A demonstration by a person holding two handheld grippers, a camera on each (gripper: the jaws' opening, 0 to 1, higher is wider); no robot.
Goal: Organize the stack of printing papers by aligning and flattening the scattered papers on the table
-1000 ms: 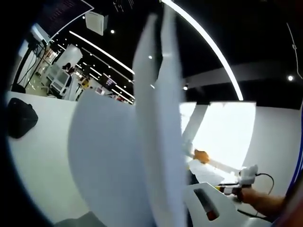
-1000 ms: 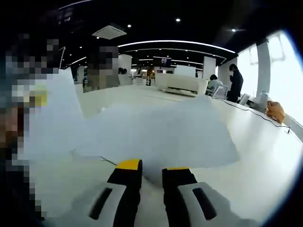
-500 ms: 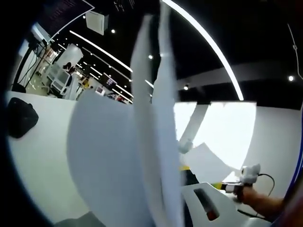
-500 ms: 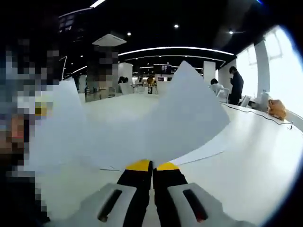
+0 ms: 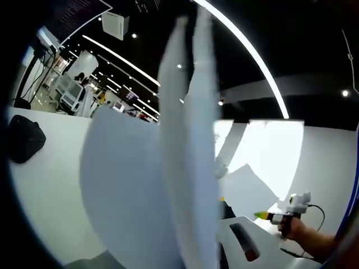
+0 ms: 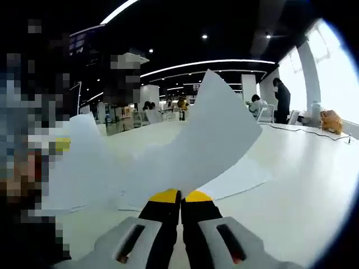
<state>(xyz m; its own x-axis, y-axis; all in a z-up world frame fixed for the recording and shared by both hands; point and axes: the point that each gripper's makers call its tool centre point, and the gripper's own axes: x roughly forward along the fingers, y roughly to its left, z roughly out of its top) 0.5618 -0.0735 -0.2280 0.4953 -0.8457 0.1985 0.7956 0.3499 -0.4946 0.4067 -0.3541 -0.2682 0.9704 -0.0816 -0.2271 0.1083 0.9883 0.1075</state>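
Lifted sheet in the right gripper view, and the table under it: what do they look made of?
The lifted sheet looks like thin matte white printer paper: it bows and curls where the right gripper pinches its edge, jaws closed together. The table looks like a smooth white laminate or painted top with a slight sheen; which of the two cannot be told.

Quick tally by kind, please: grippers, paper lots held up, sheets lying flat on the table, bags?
Grippers: 2 (left gripper, right gripper)
Paper lots held up: 2 (left bunch, right sheet)
Flat sheet clearly seen: 1
Black bag: 1
Total: 6
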